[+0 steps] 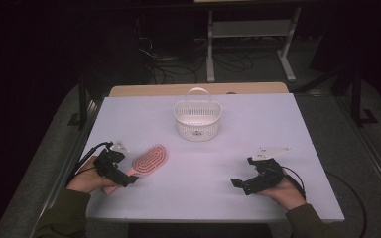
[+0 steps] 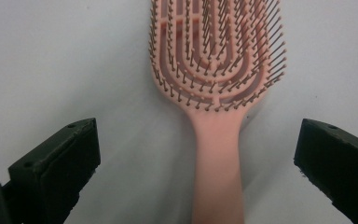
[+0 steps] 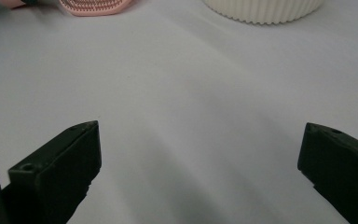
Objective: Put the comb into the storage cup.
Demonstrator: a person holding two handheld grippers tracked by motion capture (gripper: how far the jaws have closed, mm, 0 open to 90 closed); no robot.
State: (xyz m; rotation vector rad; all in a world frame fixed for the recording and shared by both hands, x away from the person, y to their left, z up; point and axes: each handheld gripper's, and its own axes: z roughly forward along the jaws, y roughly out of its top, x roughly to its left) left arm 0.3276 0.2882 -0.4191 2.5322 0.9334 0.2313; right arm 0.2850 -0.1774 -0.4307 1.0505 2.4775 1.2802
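Observation:
A pink hairbrush (image 1: pixel 148 161) lies bristles up on the white table (image 1: pixel 198 148), at the near left. My left gripper (image 1: pixel 129 179) is open, its jaws standing on either side of the brush handle (image 2: pixel 216 163) without touching it. The brush head (image 2: pixel 216 51) points away from me. A white slotted basket (image 1: pixel 197 119) with a handle stands at the middle back of the table. My right gripper (image 1: pixel 239 184) is open over bare table at the near right, nothing between its jaws. The right gripper view catches the brush head (image 3: pixel 95 6) and the basket's base (image 3: pixel 263 10) at its top edge.
A wooden tabletop edge (image 1: pixel 198 89) shows behind the white surface. Beyond it, on the dark floor, stand white frame legs (image 1: pixel 250 44) and a tangle of cables (image 1: pixel 178 64). Bare table lies between the two grippers.

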